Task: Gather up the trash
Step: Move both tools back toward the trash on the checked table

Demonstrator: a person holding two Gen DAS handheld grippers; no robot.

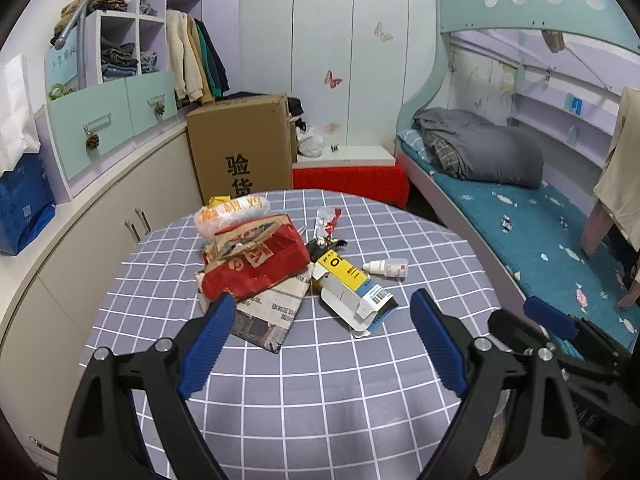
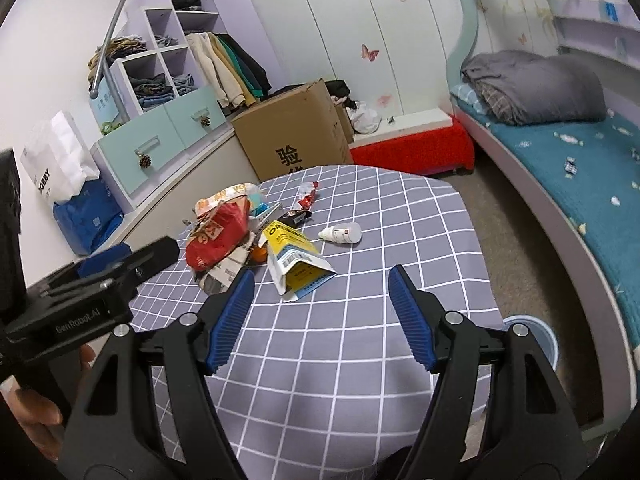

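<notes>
**Both grippers wide over the near table**

My left gripper (image 1: 322, 300) and right gripper (image 2: 322, 280) gape wide, holding nothing. Bare checked tablecloth (image 1: 320, 380) lies beneath them. The trash pile (image 1: 256, 256) sits far-left; the small bottle (image 2: 341, 233) lies apart, right of it.

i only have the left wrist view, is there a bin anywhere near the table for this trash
observer: yes. The right wrist view shows what looks like a round blue-rimmed bin on the floor just past the table's right edge, partly hidden behind the open right tongs.
operator: ok anything else im missing
observer: a small orange thing sits between the red bag and the yellow box. I can't tell what it is.
</notes>
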